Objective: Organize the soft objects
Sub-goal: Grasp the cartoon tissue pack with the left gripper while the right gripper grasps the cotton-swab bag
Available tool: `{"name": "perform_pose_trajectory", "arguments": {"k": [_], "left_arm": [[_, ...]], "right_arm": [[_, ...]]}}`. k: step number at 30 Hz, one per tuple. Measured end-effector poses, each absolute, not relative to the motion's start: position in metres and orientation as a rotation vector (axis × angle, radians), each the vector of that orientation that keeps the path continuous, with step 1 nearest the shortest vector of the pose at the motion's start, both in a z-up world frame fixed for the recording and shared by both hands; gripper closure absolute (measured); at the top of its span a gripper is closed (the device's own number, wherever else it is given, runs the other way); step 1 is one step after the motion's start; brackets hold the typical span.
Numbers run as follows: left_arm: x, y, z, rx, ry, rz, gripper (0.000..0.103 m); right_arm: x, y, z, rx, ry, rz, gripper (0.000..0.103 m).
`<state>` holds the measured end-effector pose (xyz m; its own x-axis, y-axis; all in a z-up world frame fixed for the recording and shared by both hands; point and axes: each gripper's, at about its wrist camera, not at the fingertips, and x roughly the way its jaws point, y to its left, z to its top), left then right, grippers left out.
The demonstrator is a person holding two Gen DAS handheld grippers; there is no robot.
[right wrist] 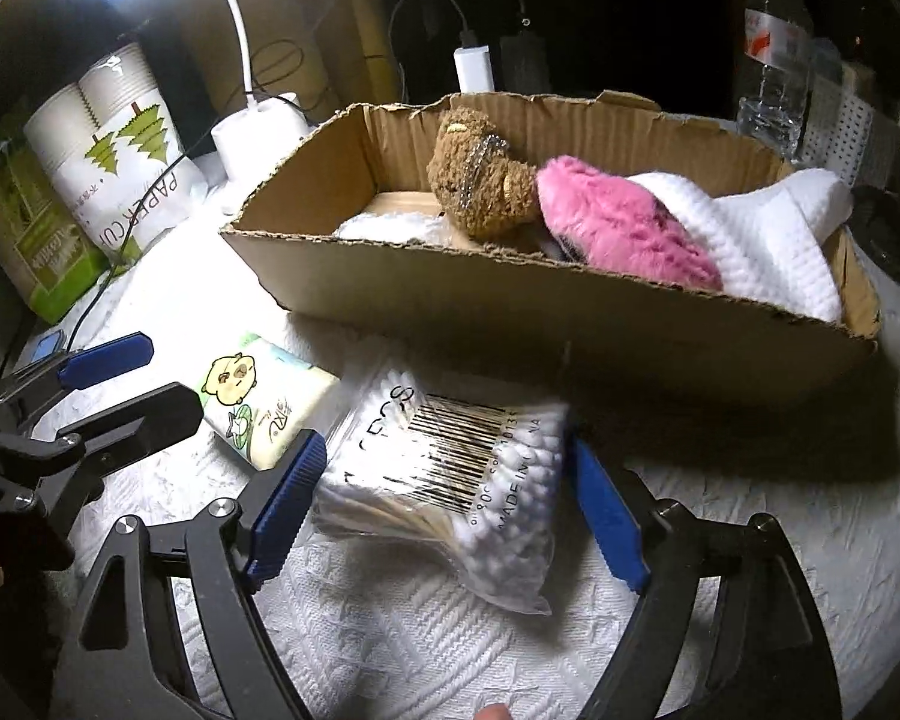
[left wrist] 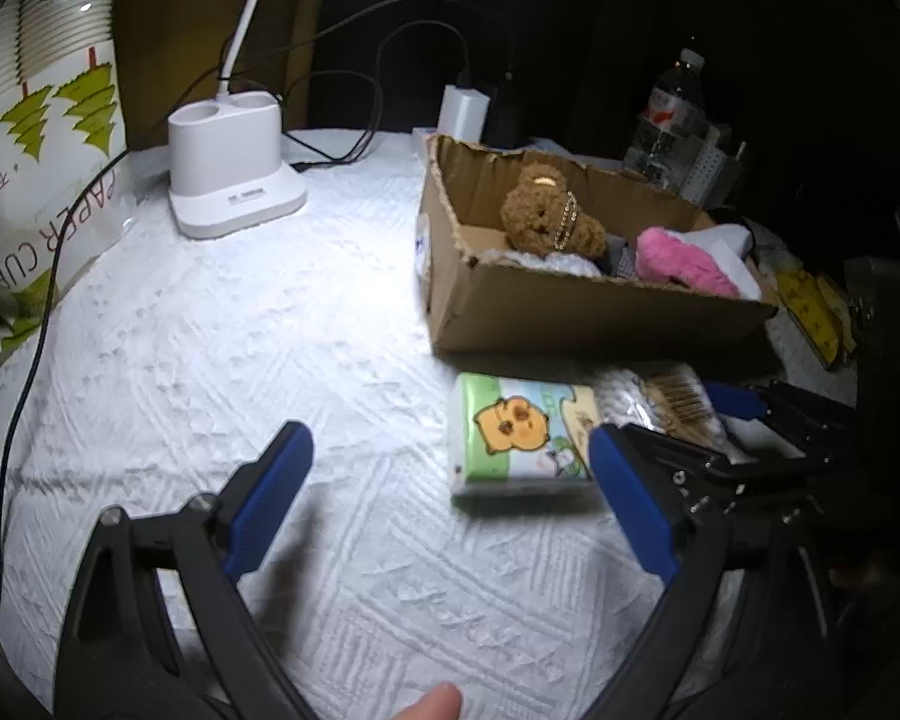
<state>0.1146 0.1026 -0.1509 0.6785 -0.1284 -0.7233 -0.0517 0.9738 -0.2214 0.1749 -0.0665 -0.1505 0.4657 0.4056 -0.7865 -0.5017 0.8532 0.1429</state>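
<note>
On the white quilted cloth (left wrist: pixel 222 360): two packets lie side by side just in front of a cardboard box (right wrist: pixel 510 324).
Left gripper (left wrist: pixel 450 480): jaws stand wide apart over bare cloth, nothing between them; its right blue pad sits just beside the tissue pack.
Tissue pack (left wrist: pixel 519 441): green and white with a cartoon animal, flat on the cloth, outside the left jaws and touching the bag of cotton swabs.
Right gripper (right wrist: pixel 444 498): jaws wide, straddling the bag of cotton swabs (right wrist: pixel 450 468); the bag lies on the cloth between the blue pads, the left pad at its edge; whether either pad presses on it cannot be told.
Box contents: a brown teddy bear (right wrist: pixel 480 180) with a bead chain leans at the back, a pink fluffy item (right wrist: pixel 624 228) lies beside it, and a white knitted cloth (right wrist: pixel 774 240) drapes over the box's right end.
Behind the box: a water bottle (right wrist: pixel 774 54), a white charger (right wrist: pixel 474 69) and black cables.
Left side: a white lamp base (left wrist: pixel 228 174) and a sleeve of paper cups (left wrist: pixel 48 138) stand at the cloth's edge.
Person: a fingertip (left wrist: pixel 432 702) shows at the bottom edge of the left view.
</note>
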Motion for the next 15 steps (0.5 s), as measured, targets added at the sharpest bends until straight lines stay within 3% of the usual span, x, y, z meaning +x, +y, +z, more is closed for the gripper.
{"name": "perform_pose_trajectory", "arguments": {"k": [7,15], "left_arm": [[0.123,0.088,-0.153,-0.200,0.847,-0.050,0.009],[0.139,0.061,-0.166,-0.122,0.920,-0.048,0.009]], "right_arm": [[0.171,-0.077,-0.144,-0.104,0.927,0.575,0.027],[0.162,-0.109,-0.134,-0.080,0.894,0.549,0.027]]}}
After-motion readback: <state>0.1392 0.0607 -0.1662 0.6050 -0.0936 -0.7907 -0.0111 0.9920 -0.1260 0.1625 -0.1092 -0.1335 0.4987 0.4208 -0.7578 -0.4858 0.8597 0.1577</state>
